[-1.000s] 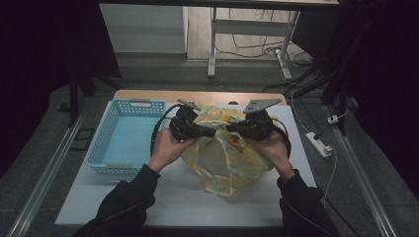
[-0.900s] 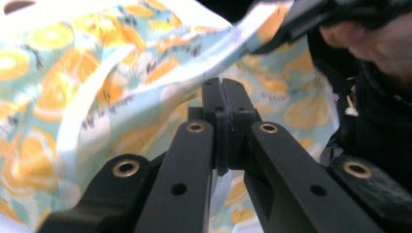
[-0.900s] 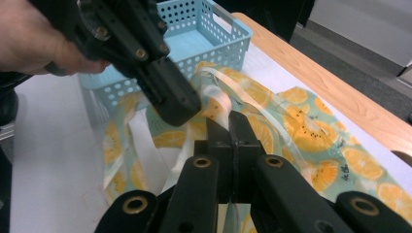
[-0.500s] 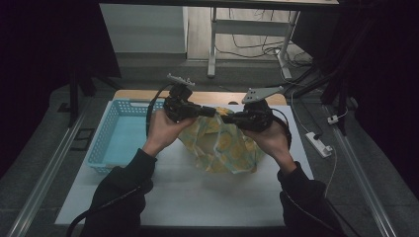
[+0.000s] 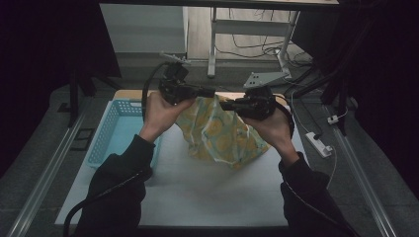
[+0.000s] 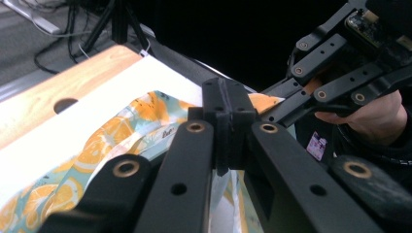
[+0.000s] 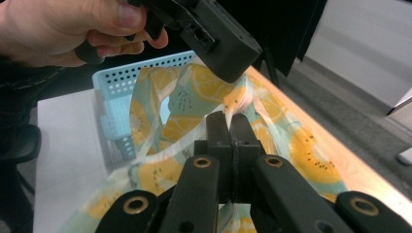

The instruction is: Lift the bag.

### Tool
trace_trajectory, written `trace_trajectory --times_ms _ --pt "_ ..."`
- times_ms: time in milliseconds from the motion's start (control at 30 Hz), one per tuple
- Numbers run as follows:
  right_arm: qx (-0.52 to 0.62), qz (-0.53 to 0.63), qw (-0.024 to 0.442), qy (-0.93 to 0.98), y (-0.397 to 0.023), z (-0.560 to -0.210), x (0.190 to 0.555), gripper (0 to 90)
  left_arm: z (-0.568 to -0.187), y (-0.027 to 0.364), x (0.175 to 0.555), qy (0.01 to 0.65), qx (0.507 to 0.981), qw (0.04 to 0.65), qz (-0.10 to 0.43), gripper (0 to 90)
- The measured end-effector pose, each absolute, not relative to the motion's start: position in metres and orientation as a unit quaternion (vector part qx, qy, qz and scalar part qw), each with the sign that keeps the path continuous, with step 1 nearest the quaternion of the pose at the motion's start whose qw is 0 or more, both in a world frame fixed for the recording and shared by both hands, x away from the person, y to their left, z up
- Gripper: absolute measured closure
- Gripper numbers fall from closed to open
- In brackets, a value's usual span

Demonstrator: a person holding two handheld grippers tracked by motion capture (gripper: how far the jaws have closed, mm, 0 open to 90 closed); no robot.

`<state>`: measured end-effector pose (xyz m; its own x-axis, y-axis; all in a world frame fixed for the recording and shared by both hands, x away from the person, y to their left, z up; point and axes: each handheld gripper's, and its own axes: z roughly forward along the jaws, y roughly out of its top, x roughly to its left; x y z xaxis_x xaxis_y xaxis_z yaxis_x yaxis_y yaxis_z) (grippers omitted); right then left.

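1. Yellow-and-teal fabric printed with orange slices, a thin cloth bag (image 5: 217, 133), hangs in the high view between my two grippers, just to the right of the light blue perforated plastic basket (image 5: 111, 133). My left gripper (image 5: 210, 92) clenches the bag's upper left edge and my right gripper (image 5: 223, 104) clenches its upper right edge, the two tips close together. The cloth droops below them and its lower end rests on the white tabletop (image 5: 197, 187), right of the basket. My left hand (image 5: 160, 111) sits over the basket's right rim; my right hand (image 5: 269, 126) is well to the right of the basket.

2. From the left gripper view, my left gripper (image 6: 227, 104) has its black jaws pressed together, and the bag (image 6: 116, 141) spills out beneath them towards the tabletop (image 6: 73, 131). Opposite, my right gripper (image 6: 272, 104) pinches an orange corner of the same cloth.

3. From the right gripper view, my right gripper (image 7: 228, 119) is clamped on a thin fold of the bag (image 7: 194, 97), which drapes down in front of the basket (image 7: 121, 77). My left gripper (image 7: 228, 68) bites the cloth just above my own tips, its hand (image 7: 63, 29) above the basket.
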<state>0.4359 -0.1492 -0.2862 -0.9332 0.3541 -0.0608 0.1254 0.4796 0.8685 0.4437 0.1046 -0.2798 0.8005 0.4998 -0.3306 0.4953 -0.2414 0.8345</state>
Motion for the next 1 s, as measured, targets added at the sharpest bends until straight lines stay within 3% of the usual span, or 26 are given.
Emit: trace_trajectory --times_ms 700,1000 --pt "0.128 0.513 0.159 0.834 -0.135 -0.22 0.439 89.9 -0.217 0.122 0.441 0.318 0.76 0.564 0.064 90.0" --pt "0.133 0.508 0.158 0.836 -0.129 -0.226 0.445 89.9 -0.225 0.125 0.44 0.324 0.767 0.548 0.085 89.8"
